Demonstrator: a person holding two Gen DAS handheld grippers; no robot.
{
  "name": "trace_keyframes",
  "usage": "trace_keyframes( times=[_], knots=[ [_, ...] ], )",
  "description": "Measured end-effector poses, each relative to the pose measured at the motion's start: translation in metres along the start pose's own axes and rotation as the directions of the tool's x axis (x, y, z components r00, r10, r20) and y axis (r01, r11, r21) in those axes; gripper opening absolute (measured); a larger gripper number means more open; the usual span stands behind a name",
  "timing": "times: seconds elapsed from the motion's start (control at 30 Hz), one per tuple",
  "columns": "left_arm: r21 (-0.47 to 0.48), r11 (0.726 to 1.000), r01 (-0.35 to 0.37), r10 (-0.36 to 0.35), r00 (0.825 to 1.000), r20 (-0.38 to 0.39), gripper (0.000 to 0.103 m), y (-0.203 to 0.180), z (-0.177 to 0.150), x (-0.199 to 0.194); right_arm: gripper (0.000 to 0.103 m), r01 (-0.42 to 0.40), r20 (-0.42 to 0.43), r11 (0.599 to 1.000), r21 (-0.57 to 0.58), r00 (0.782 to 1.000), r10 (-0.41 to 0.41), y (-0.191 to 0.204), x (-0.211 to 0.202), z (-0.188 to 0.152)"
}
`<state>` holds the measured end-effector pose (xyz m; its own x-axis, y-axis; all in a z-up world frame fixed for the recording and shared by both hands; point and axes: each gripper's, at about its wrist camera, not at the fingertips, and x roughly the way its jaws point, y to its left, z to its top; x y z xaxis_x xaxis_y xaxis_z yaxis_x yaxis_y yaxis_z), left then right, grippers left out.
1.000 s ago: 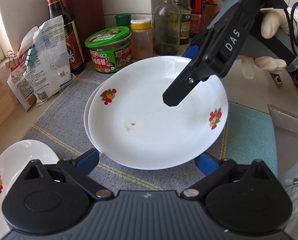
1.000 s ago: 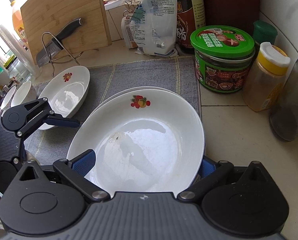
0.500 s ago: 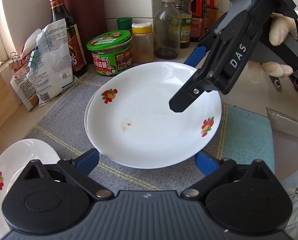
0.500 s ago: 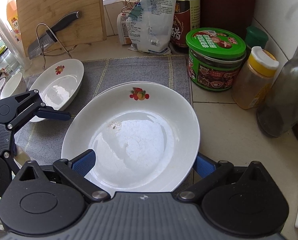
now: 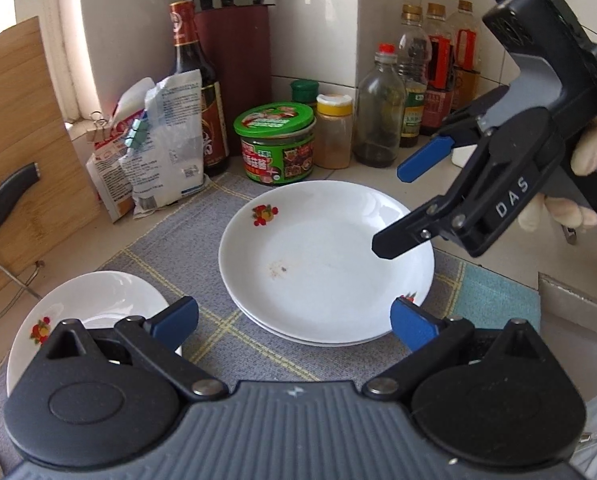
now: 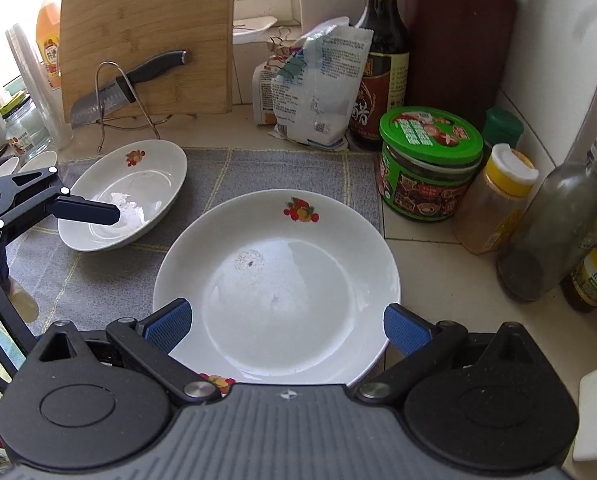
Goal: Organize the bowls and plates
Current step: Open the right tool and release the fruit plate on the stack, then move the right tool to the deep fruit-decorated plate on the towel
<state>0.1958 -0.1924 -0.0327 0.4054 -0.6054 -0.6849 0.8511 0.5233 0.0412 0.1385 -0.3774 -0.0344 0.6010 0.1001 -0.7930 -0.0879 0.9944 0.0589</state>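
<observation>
Stacked plates (image 5: 325, 264) show only from left wrist.

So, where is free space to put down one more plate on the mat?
Bare gray mat lies between the lone plate and the bags, behind the stacked plates. The teal cloth is also free. Around the green-lidded jar and bottles it is crowded.
</observation>
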Motion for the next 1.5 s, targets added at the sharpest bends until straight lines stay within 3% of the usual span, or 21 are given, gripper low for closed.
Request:
trace_keyframes(
  times=[0.17,0.33,0.53,0.67,0.83,1.0,1.2,1.5],
  knots=[
    [-0.081,0.988,-0.132,0.131,0.991,-0.021,0.102,-0.001,-0.007,-0.02,0.103,-0.022,0.042,0.996,-0.085,0.999,0.026,0.025,-0.005,-0.005],
    [-0.207,0.946,-0.251,0.245,0.968,-0.054,0.102,0.003,-0.026,-0.044,0.103,-0.068,0.076,0.988,-0.139,0.994,0.079,0.045,-0.004,-0.007],
    [-0.347,0.876,-0.335,0.313,0.942,-0.119,0.102,0.019,-0.062,-0.065,0.103,-0.103,0.097,0.985,-0.141,0.988,0.117,0.07,0.0,-0.008],
    [-0.379,0.849,-0.37,0.336,0.929,-0.154,0.102,0.034,-0.086,-0.069,0.103,-0.11,0.093,0.986,-0.125,0.988,0.122,0.087,0.007,-0.008],
    [-0.335,0.855,-0.395,0.357,0.918,-0.173,0.102,0.049,-0.107,-0.07,0.103,-0.113,0.071,0.99,-0.078,0.99,0.119,0.108,0.014,-0.005],
    [-0.277,0.885,-0.374,0.338,0.926,-0.168,0.102,0.063,-0.121,-0.062,0.103,-0.084,0.065,0.997,-0.002,0.994,0.083,0.122,0.019,-0.001],
    [-0.296,0.908,-0.298,0.265,0.953,-0.147,0.102,0.077,-0.126,-0.044,0.103,0.001,0.033,1.0,0.016,0.999,-0.001,0.137,0.027,0.004],
    [-0.305,0.91,-0.282,0.255,0.959,-0.125,0.102,0.081,-0.121,-0.024,0.103,0.008,0.003,0.999,-0.052,1.0,-0.007,0.145,0.039,0.019]
  ],
)
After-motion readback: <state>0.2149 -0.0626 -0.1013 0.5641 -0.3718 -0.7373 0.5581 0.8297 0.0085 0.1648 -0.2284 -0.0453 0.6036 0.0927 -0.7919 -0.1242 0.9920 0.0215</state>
